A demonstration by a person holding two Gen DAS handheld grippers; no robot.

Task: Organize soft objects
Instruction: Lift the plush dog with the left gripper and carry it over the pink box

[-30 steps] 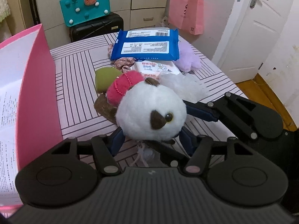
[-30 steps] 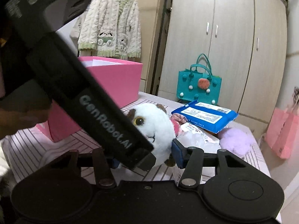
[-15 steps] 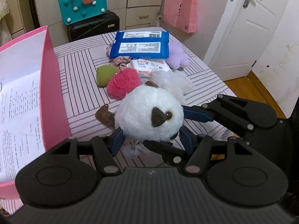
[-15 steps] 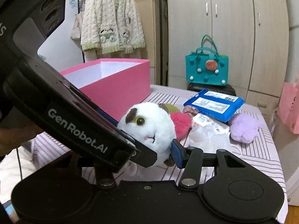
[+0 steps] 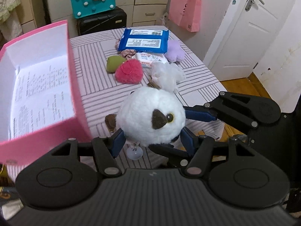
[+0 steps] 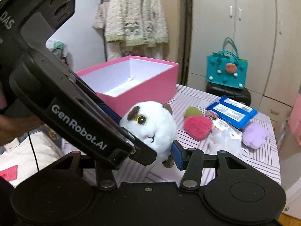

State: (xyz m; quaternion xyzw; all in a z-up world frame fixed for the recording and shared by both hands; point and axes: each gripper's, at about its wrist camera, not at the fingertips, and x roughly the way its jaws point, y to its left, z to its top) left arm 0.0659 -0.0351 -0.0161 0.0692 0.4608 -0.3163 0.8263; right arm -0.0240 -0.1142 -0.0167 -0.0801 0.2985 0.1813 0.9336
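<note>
A round white plush toy with brown patches and a yellow eye is held in the air above the striped table. My left gripper is shut on it from below. My right gripper is shut on the same white plush toy from the right side. An open pink box with a printed sheet inside stands to the left; it shows behind the toy in the right wrist view. A pink fluffy heart, a green heart, a white fluffy piece and a purple plush lie on the table.
A blue wipes pack and a small white packet lie at the table's far side. A teal bag sits on a black suitcase behind. A pink paper bag hangs by the white door.
Both grippers have lifted the white plush toy up off the table and drawn it back. The pink box's inside has come into fuller view on the left.
</note>
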